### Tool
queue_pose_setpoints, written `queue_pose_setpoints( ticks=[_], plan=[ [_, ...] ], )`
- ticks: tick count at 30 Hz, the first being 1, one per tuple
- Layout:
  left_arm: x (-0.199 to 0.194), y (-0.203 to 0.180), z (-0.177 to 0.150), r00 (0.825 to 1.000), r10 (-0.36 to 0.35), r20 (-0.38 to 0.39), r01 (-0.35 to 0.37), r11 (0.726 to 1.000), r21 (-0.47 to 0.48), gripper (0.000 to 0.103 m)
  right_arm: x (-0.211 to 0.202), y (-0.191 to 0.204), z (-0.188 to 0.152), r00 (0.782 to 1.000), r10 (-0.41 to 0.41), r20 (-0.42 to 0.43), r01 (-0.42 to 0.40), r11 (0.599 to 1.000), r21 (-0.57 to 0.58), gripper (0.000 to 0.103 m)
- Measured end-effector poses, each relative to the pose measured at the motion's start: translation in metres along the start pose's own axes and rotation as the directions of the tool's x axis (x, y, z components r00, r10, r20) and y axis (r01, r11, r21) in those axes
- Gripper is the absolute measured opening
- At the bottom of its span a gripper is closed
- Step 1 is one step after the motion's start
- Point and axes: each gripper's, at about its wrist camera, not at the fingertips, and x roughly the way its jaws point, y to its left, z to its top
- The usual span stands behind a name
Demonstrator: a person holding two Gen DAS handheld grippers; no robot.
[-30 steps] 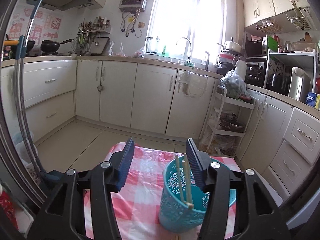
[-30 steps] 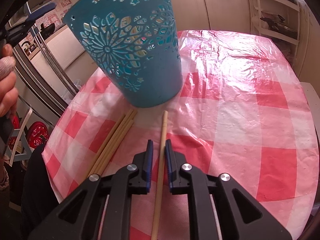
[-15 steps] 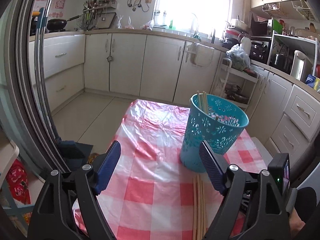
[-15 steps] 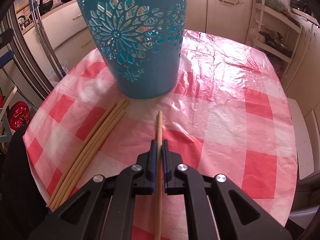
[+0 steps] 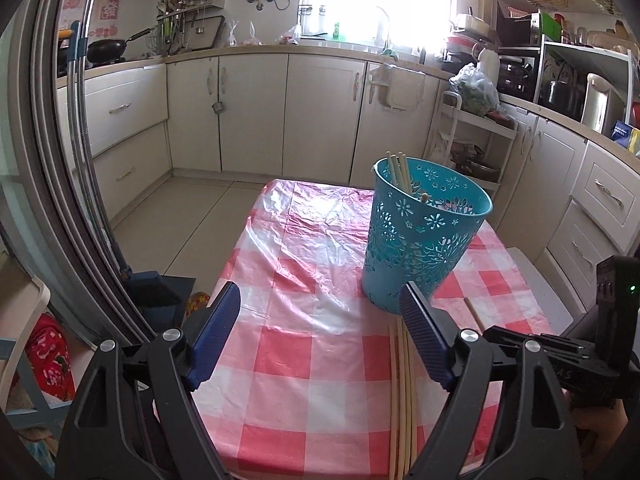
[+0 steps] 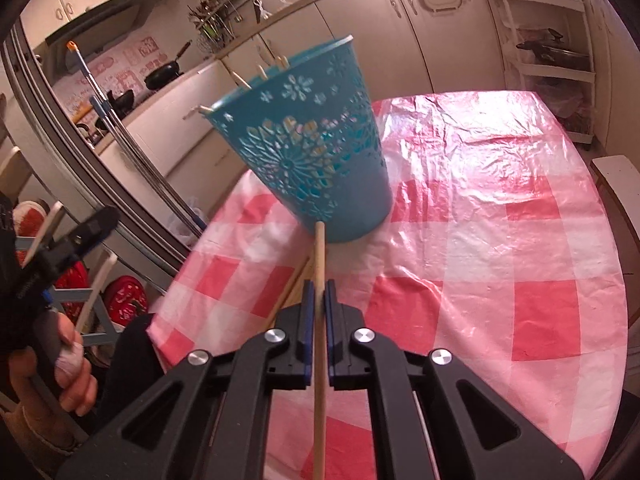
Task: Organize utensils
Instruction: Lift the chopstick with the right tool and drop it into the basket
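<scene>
- Right gripper (image 6: 316, 298), low centre of its view, is clamped on a single wooden chopstick (image 6: 319, 264) whose tip points up at the teal basket (image 6: 320, 160).
- Left gripper (image 5: 320, 320) is spread wide with nothing between the pads, having just been opening.
- The basket stands right of centre on the checked tablecloth (image 5: 296, 360), chopsticks inside.
- Loose chopsticks (image 5: 400, 400) lie below the basket.

Basket (image 5: 424, 240) stands on desk (image 5: 304, 360) w/ several chopsticks (image 5: 400, 172) inside, leaning on its rim. Loose chopstick bundle (image 5: 400, 400) lies on desk just in front of basket. Cabinets (image 5: 256, 112) run behind desk; shelf cart (image 5: 472, 144) stands behind basket.
</scene>
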Motion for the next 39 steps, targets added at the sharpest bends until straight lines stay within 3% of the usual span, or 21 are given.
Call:
queue_pose_setpoints(
  ticks=[6,10,14,19,23,25,28,33,39],
  plan=[
    [-0.002,-0.002,0.001,1.000,-0.002,-0.004,0.002,1.000,0.005,0.080,-0.024,0.010,0.013,0.992,0.094,0.088,-0.097,0.995,0.025,0.006],
    [-0.003,-0.003,0.001,1.000,-0.004,-0.006,0.004,1.000,0.007,0.081,-0.041,0.015,0.032,0.975,0.162,0.152,-0.171,0.984,0.049,0.006],
    [-0.005,-0.004,0.000,1.000,-0.010,-0.008,0.010,1.000,0.004,0.083,-0.058,0.028,0.069,0.940,0.229,0.252,-0.247,0.968,0.041,0.006],
    [-0.007,-0.006,-0.002,1.000,-0.022,-0.011,0.022,1.000,-0.002,0.084,-0.069,0.052,0.126,0.874,0.252,0.415,-0.276,0.961,-0.003,0.006],
    [-0.006,-0.002,-0.002,1.000,-0.025,-0.010,0.025,1.000,-0.015,0.085,-0.060,0.070,0.163,0.826,0.215,0.522,-0.214,0.975,-0.064,0.006],
    [-0.005,0.002,-0.002,1.000,-0.024,-0.009,0.024,0.999,-0.028,0.085,-0.050,0.073,0.173,0.812,0.169,0.559,-0.157,0.985,-0.070,0.006],
    [-0.003,0.010,-0.002,1.000,-0.023,-0.013,0.022,0.998,-0.050,0.086,-0.027,0.068,0.181,0.811,0.090,0.578,-0.063,0.996,-0.066,0.006],
    [0.007,0.023,-0.004,0.999,-0.013,-0.032,0.010,0.996,-0.084,0.086,0.014,0.048,0.181,0.844,-0.016,0.535,0.043,0.998,-0.037,0.006],
    [0.019,0.033,-0.007,0.998,-0.008,-0.058,0.001,0.993,-0.121,0.086,0.028,0.042,0.170,0.882,-0.039,0.470,0.078,0.995,-0.064,0.006]
  ],
)
